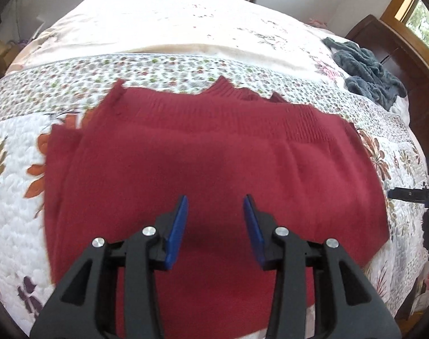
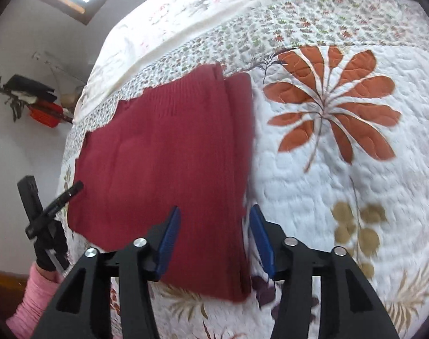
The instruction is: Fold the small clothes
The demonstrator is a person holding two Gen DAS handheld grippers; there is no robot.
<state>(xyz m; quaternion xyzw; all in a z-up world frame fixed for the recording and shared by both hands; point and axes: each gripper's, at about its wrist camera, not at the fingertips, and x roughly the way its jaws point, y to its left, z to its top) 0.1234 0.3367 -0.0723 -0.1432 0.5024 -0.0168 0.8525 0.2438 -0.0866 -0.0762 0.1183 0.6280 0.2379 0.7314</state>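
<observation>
On the quilted bed (image 1: 13,186), spread over its floral cover, lies a dark red knit garment (image 1: 208,163), already doubled on itself, with a ribbed band along its far edge and stacked layers showing at one side. It looks soft, limp and light, with some bulk from the knit; I judge it will sag and stretch if lifted by one point, and its layers may slide apart unless pinched together. The likely places to take hold are the near corners or the layered side edge, gripping through all the plies at once. The left tool (image 1: 216,206) hovers over the middle of the cloth, its blue pads well apart and holding nothing. The right tool (image 2: 214,217) is likewise wide open and empty, with the garment's layered right edge running between its jaws; whether either pad touches the fabric I cannot tell. The near hem is hidden behind the tool bodies in both views, so how neatly it lies is unknown, and motion blur softens the edges. A grey-blue crumpled cloth (image 1: 367,70) sits well apart near the bed's far right. A pink sleeve (image 2: 30,302) shows at the lower left of the right wrist view.
</observation>
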